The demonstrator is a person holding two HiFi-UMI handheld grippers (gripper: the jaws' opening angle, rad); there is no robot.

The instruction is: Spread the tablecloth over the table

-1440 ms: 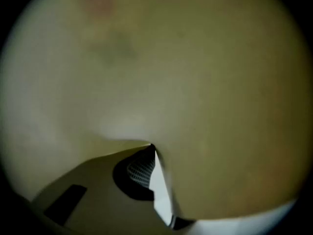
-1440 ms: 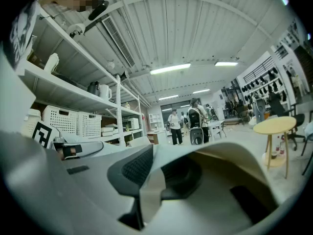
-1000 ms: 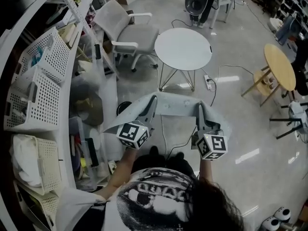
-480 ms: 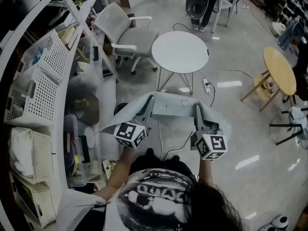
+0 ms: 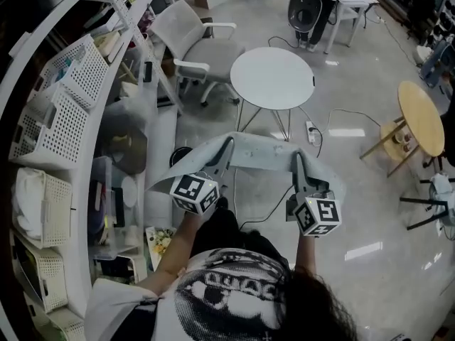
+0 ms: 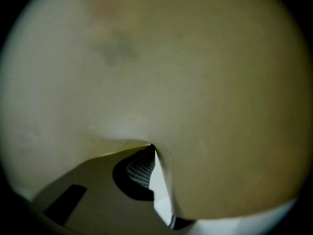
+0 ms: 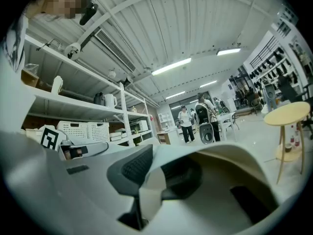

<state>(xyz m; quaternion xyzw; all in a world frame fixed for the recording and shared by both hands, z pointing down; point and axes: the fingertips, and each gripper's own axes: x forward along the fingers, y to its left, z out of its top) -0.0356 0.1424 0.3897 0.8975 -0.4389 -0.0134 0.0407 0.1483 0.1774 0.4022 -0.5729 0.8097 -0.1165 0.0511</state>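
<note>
Tablecloth [image 5: 259, 153] hangs stretched between left gripper [image 5: 227, 146] and right gripper [image 5: 296, 159], both clamped on it; shelf baskets [image 5: 50, 126] contents unclear.

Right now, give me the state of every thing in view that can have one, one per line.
tablecloth, held up in the air, stretched between both grippers, not yet over the table
left gripper, shut on the tablecloth's edge
right gripper, shut on the tablecloth's edge
round white table, bare, uncovered
office chair, empty

round table [image 5: 272, 78] ahead, shelves [image 5: 64, 105] crowding left
</note>
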